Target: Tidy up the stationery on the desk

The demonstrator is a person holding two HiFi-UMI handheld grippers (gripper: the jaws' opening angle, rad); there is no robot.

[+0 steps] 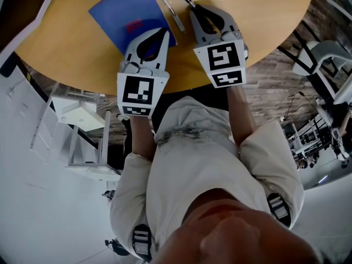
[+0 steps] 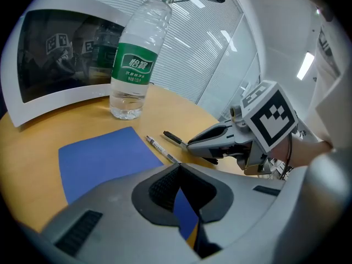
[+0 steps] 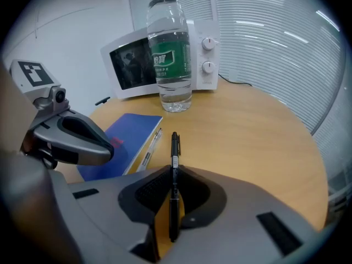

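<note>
Honey-coloured wood, smooth and matt, made up the round table, whose curved near edge ran just under both tools. A flat blue notebook with a plain cover and one small red mark lay on it, squared corners sharp against the wood. A slim pen with a clear barrel lay just beside the notebook's right edge, roughly parallel to it.

The right gripper, grey moulded plastic with dark ribbed pads, was pinching a black pen. This thin round barrel carried a pale label strip and ran lengthwise between the jaws, with its front end pointing towards the bottle. Whether that end touched the wood could not be told.

The left gripper hung over the notebook's near right corner with its tips pressed together. Only a sliver of blue cover and table showed through the gap behind them.

Beyond the notebook stood a clear ribbed water bottle with a green label. It was upright, just in front of a white microwave. To the right of the black pen the tabletop lay bare out to its rounded rim, with pale slatted blinds behind.
</note>
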